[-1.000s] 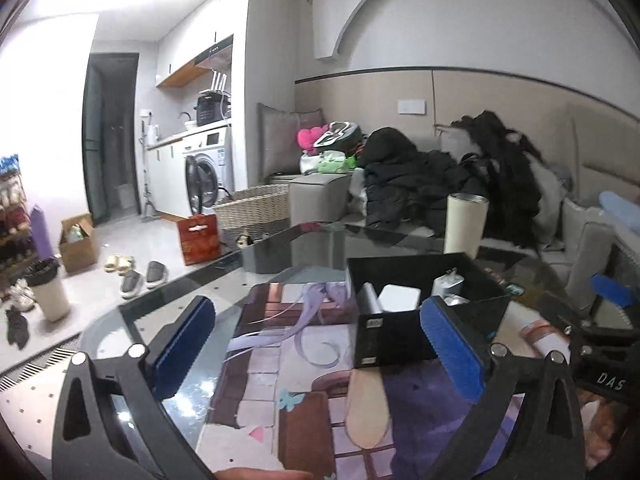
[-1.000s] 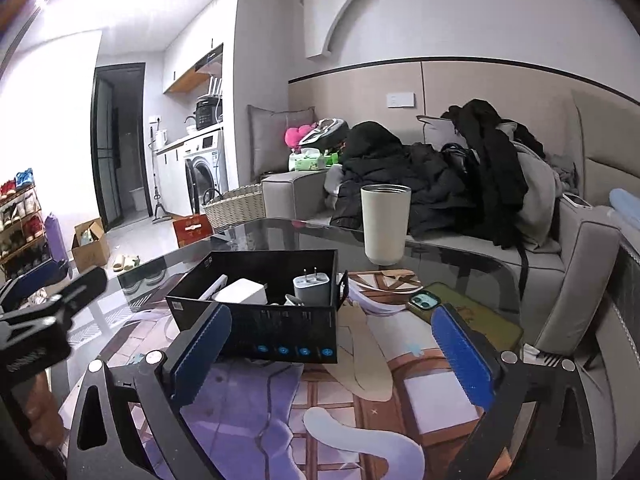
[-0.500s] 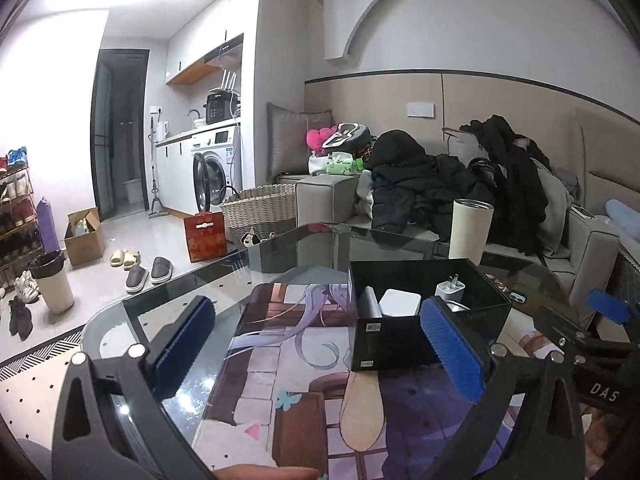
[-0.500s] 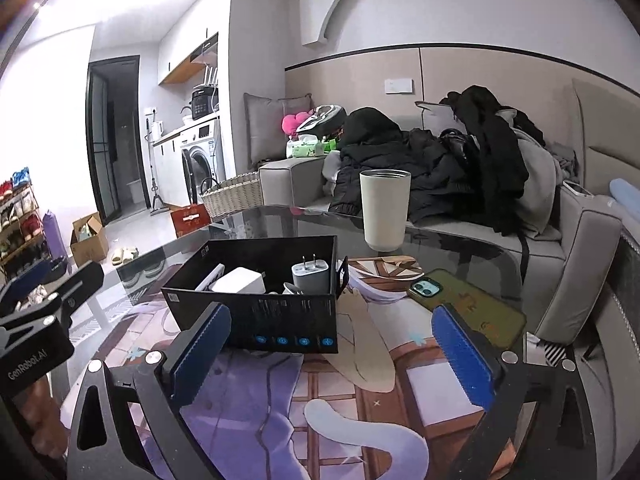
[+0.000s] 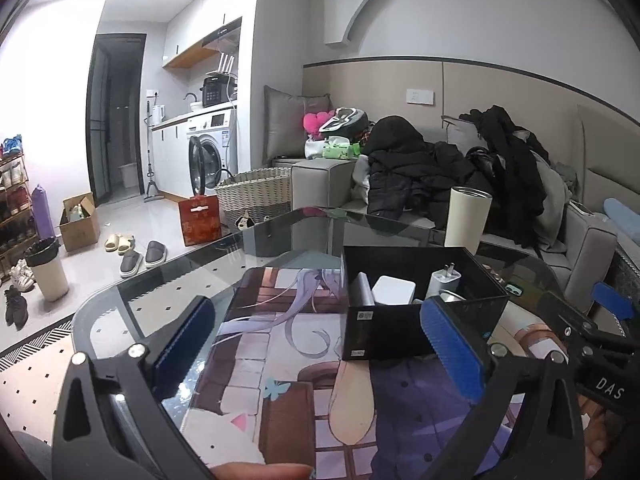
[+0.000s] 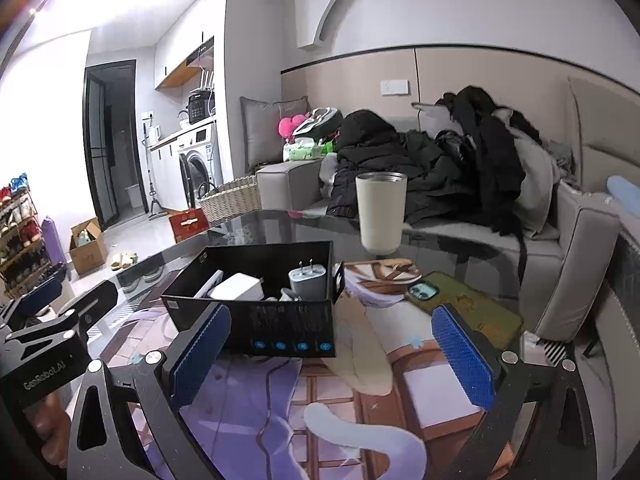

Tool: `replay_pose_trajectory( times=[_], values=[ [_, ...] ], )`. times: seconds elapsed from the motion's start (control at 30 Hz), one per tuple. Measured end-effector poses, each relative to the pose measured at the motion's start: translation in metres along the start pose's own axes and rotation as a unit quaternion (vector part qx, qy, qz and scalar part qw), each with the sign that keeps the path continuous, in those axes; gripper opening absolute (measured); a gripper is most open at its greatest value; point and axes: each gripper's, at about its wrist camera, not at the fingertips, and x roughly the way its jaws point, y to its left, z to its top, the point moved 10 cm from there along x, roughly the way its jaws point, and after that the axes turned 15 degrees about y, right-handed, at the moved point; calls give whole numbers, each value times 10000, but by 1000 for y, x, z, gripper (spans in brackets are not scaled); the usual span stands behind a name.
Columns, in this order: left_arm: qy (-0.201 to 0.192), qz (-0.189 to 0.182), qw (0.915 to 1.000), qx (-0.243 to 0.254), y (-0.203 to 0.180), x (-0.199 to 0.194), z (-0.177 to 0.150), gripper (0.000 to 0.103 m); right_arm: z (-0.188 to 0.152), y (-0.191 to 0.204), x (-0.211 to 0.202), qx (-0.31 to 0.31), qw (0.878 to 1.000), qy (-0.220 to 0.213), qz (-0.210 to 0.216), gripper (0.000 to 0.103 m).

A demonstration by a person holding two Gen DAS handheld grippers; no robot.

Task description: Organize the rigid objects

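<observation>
Nearest the left wrist camera, the left gripper (image 5: 318, 344) hangs over the printed mat (image 5: 280, 344) with its blue-padded fingers (image 5: 450, 350) spread wide and nothing between them. The right gripper (image 6: 330, 354) is likewise released, its pads (image 6: 462, 358) well apart above the mat and holding nothing.

Just beyond both grippers, the black box (image 6: 256, 292) sits on the mat on the glass table (image 5: 168, 292). Inside it lie a white block-shaped charger (image 6: 236, 288), a grey plug adapter (image 6: 308, 278) standing with its prongs up, and a pale cylinder (image 5: 365, 290) leaning against the box's left wall. In the left view the same box (image 5: 416, 320) lies to the right of centre, partly behind the gripper's right finger.

To the right of the box, a phone in a green case (image 6: 464, 306) lies flat on the mat edge. Farther back a cream tumbler (image 6: 381, 210) stands upright on the glass, apart from the box.

Behind the table, a grey sofa (image 6: 576, 240) carries heaped dark coats (image 6: 420, 164), and a wicker basket (image 5: 256, 192) stands on the floor near the washing machine (image 5: 212, 152)
</observation>
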Motion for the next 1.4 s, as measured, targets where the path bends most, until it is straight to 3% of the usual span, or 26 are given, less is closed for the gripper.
replay_pose_trajectory(
  times=[1.4],
  values=[
    [384,50,9992,39,1,11,-7,103,-1,-1,4,167,9997,106,160,102]
  ],
)
